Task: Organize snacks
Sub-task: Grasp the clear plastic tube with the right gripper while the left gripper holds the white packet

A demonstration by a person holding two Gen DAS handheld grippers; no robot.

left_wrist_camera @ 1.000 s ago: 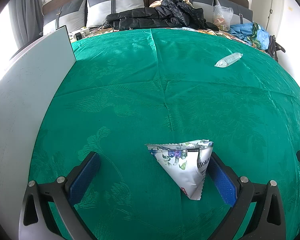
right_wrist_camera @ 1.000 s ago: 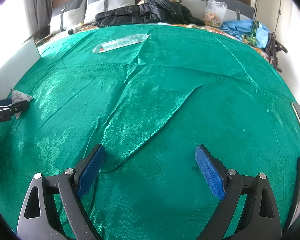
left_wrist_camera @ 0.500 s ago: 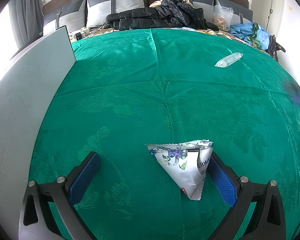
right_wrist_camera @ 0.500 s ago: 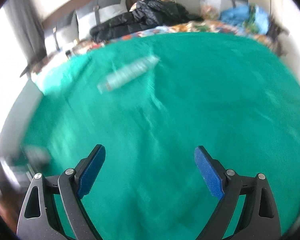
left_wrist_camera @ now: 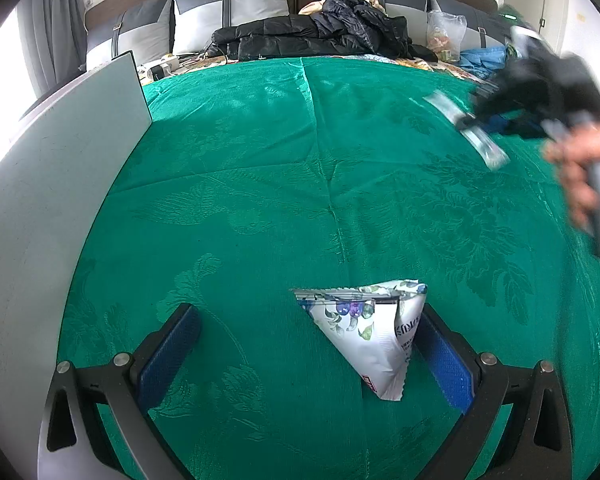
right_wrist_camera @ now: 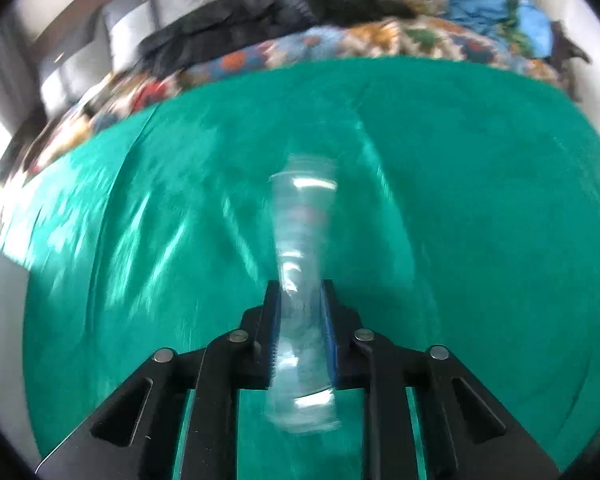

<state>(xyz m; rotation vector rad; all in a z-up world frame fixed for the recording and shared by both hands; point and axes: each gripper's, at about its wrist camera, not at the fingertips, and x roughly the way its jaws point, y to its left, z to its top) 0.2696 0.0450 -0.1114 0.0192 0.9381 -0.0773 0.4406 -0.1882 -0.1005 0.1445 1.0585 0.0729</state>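
My right tongs (right_wrist_camera: pixel 300 320) just closed, gripping clear packet (right_wrist_camera: pixel 302 240), long axis running ahead of them. My left tongs (left_wrist_camera: pixel 308 356) open; pouch (left_wrist_camera: pixel 374 332) against right pad.

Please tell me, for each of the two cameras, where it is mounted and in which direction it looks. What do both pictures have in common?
Left wrist: on the left gripper, looking down at the green cloth; open jaws around a white snack bag; a hand at right.
Right wrist: on the right gripper, facing the headboard; jaws have just closed on a clear packet.
Shared: cloth, black jacket, that packet.
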